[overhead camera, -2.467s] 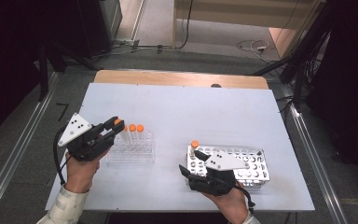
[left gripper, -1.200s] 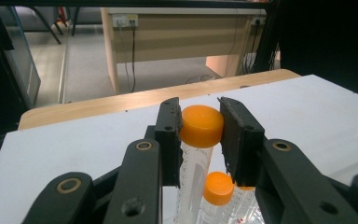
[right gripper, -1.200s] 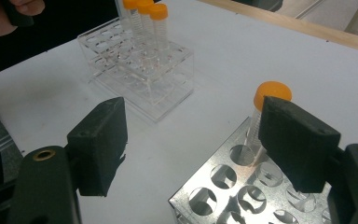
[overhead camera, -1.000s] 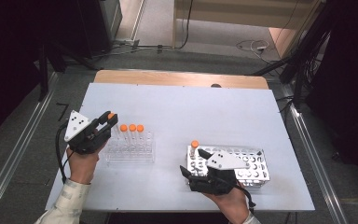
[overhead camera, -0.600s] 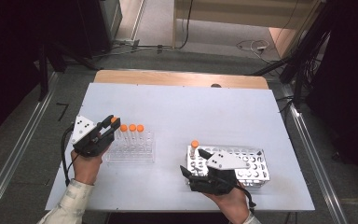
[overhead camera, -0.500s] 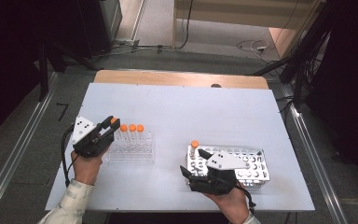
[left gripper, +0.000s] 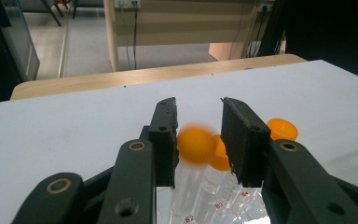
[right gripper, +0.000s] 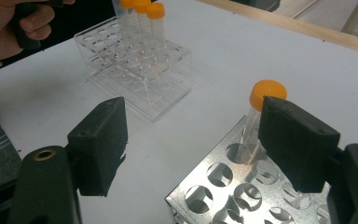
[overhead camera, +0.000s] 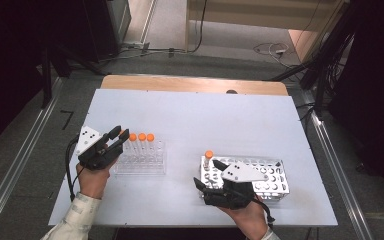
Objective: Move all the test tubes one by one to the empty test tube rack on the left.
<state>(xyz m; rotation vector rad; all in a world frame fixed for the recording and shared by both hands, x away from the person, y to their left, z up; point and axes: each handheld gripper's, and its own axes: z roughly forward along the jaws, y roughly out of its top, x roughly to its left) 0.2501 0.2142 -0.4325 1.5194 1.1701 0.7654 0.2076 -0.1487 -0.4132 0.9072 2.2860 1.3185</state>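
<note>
Orange-capped tube (left gripper: 195, 148) stands in the clear rack (overhead camera: 141, 161), between the left gripper's (left gripper: 198, 140) jaws, which have just been opening off it. Next, back away. Right gripper (right gripper: 193, 149) gapes empty.

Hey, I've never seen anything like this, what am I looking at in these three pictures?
A person sits at a white table holding a hand-held clamp tool in each hand. One picture looks down from above; the other two come from cameras riding on the tools. The left gripper has its jaws around the orange cap of a tube standing in a clear plastic rack; the jaws have just been opening, with a gap on one side, so it looks let go. The right gripper rests open by a metal rack holding one orange-capped tube.
</note>
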